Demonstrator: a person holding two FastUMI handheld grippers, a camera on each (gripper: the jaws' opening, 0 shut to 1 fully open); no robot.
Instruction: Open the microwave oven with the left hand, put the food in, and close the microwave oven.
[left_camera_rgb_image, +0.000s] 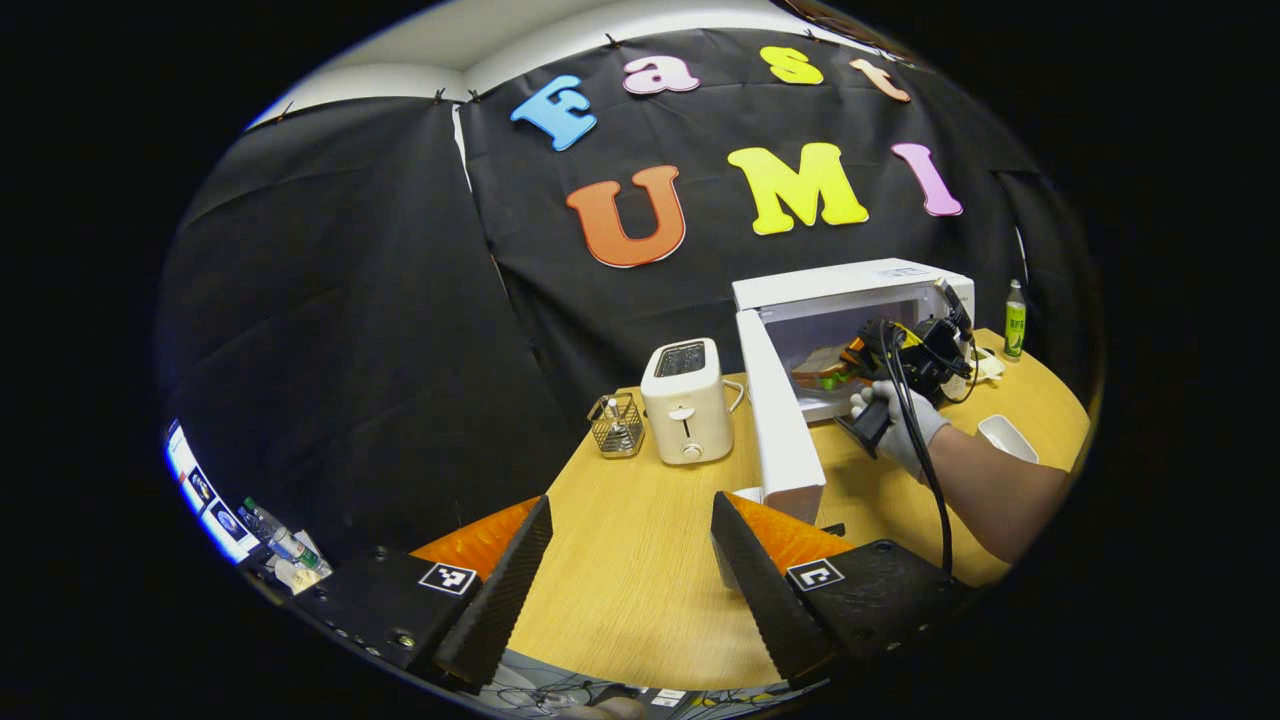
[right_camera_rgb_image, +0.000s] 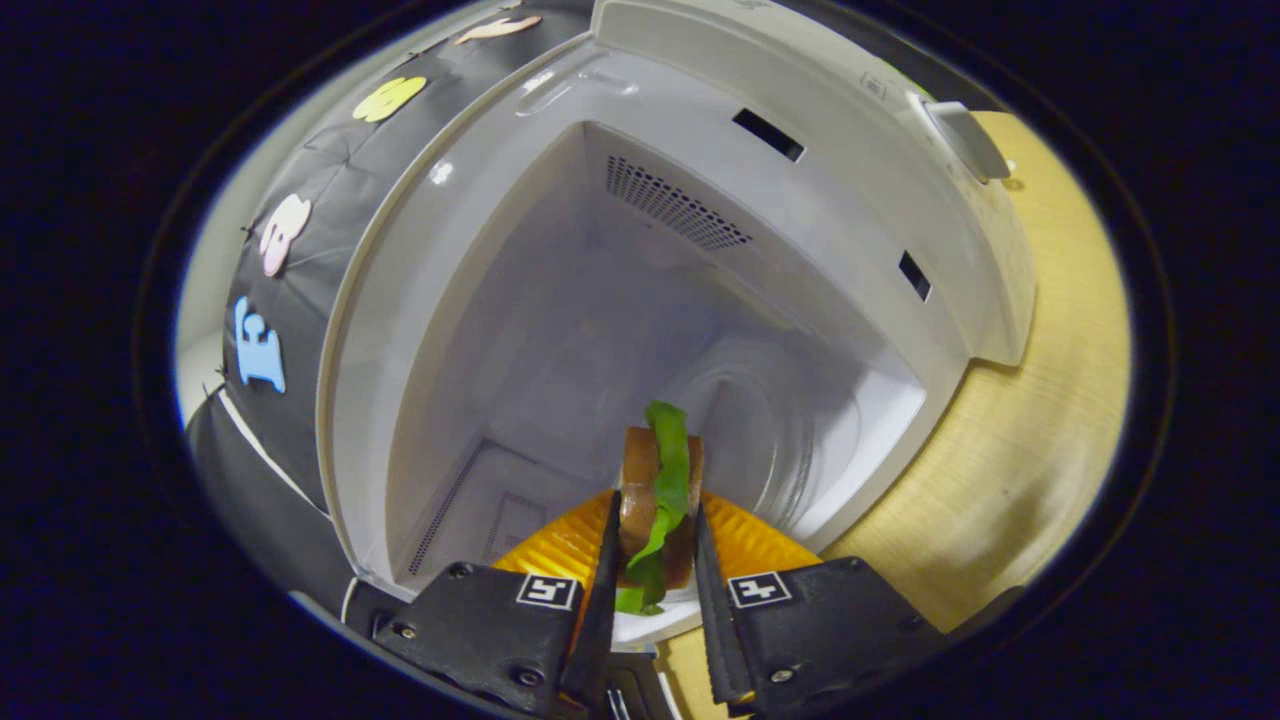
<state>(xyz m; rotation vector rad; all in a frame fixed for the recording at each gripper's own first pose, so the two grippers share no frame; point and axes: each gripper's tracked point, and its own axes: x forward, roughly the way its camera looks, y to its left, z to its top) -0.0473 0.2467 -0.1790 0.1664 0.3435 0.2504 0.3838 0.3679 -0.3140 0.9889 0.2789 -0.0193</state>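
The white microwave (left_camera_rgb_image: 850, 285) stands at the back right of the wooden table (left_camera_rgb_image: 640, 590), its door (left_camera_rgb_image: 780, 420) swung open toward me. My left gripper (left_camera_rgb_image: 630, 555) hangs open above the table, well in front of the door, holding nothing. Farther off, a gloved hand holds the right gripper (left_camera_rgb_image: 870, 355) at the oven's mouth with the sandwich (left_camera_rgb_image: 820, 368). In the right gripper view, my right gripper (right_camera_rgb_image: 655, 545) is shut on the sandwich (right_camera_rgb_image: 660, 495), bread with green lettuce, held at the opening of the microwave's cavity (right_camera_rgb_image: 600, 330) above the round turntable (right_camera_rgb_image: 780, 440).
A white toaster (left_camera_rgb_image: 685, 400) and a small wire basket (left_camera_rgb_image: 616, 424) stand left of the microwave door. A green bottle (left_camera_rgb_image: 1015, 320) stands to the oven's right, a white dish (left_camera_rgb_image: 1005, 436) nearer the table edge. Bottles (left_camera_rgb_image: 285, 545) lie at the far left, off the table.
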